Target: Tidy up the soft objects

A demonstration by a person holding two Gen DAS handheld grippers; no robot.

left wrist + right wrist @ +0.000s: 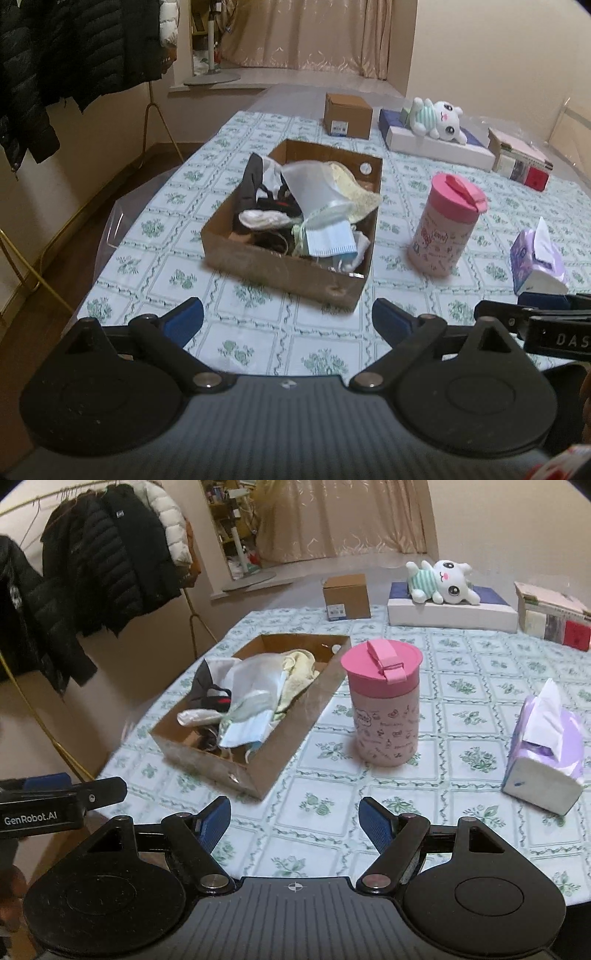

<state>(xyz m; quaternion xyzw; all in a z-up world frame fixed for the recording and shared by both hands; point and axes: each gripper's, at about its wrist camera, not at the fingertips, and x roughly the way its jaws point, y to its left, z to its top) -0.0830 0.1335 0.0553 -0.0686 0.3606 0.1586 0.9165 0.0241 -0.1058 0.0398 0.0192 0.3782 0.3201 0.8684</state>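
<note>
Ahead of left tool [287, 320] — cardboard box [258, 260] of soft items, right tool [294, 819] beside it, both wide, empty — counter [332, 834] beneath.

Canister [383, 705] right of cloth-filled box [255, 716]

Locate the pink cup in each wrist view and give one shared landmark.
Left wrist view: pink cup stands right of centre, right of the cardboard box.
Right wrist view: pink cup stands near centre, again right of the cardboard box.
Shared landmark: plush toy at the table's far end.
</note>
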